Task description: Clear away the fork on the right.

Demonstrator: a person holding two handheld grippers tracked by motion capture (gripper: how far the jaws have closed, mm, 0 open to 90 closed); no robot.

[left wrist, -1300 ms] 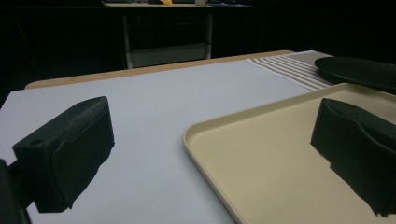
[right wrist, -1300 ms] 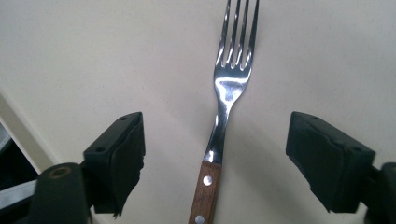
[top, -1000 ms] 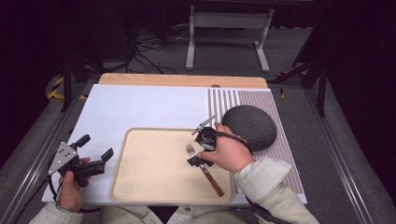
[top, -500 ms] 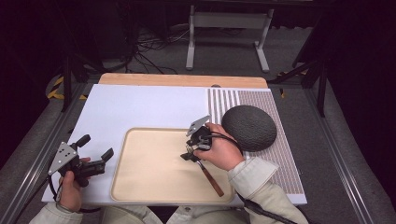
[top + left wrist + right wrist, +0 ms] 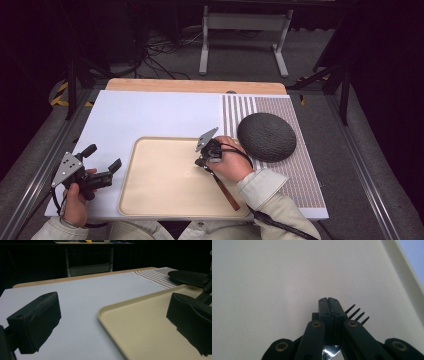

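A fork with black tines (image 5: 357, 313) and a wooden handle (image 5: 226, 192) lies on the right half of the beige tray (image 5: 165, 185). My right gripper (image 5: 202, 162) points down onto its head. Its jaws have just been closing and now stand pressed together (image 5: 329, 300), with the fork's shiny neck between them lower down and the tines fanning out past the right jaw. My left gripper (image 5: 103, 157) rests in the person's hand left of the tray, above the white mat. Its jaws (image 5: 112, 325) stand wide apart with nothing between them.
A dark round domed object (image 5: 266, 136) sits on the striped mat right of the tray. The white mat (image 5: 150, 112) covers the table's left and back. The tray's raised rim (image 5: 105, 311) runs just in front of the left gripper.
The right gripper has moved left and down onto the fork's head, and its jaws have shut. The left gripper has stayed where it was.
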